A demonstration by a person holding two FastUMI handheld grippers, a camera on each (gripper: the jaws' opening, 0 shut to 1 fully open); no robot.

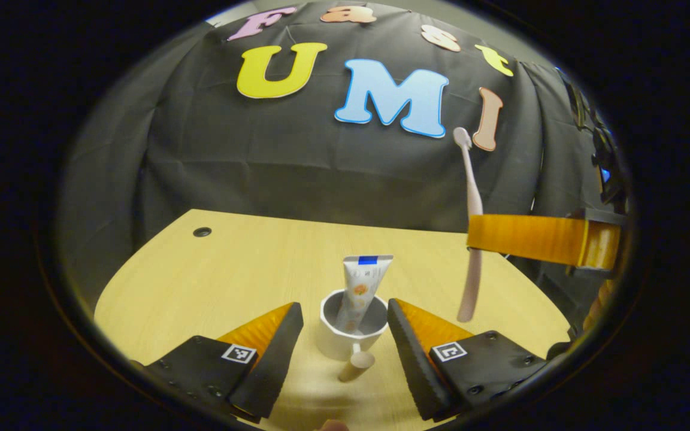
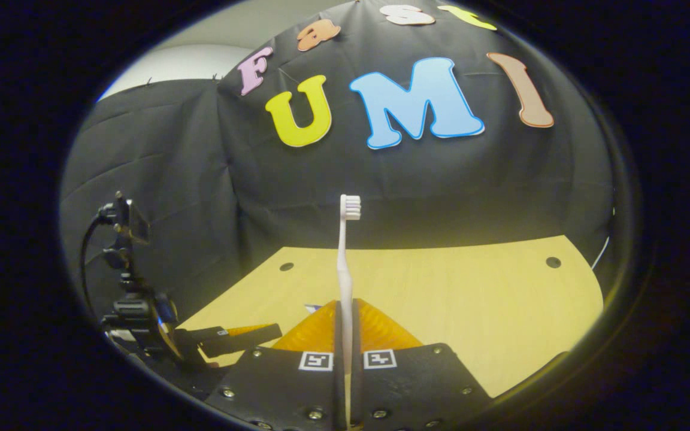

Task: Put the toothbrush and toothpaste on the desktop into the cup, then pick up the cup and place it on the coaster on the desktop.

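Above cup — toothbrush clamped, toothpaste inside

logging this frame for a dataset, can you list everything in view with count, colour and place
table: 1, light wood, in front of the black cloth wall
cup: 1, white, on the table between the left tool's fingers
toothpaste: 1, white tube with blue end, standing in the cup
toothbrush: 1, pale pink, upright, held above the table
holes: 2, dark, along the table's far edge
left tool: 1, open around the cup
right tool: 1, shut on the toothbrush
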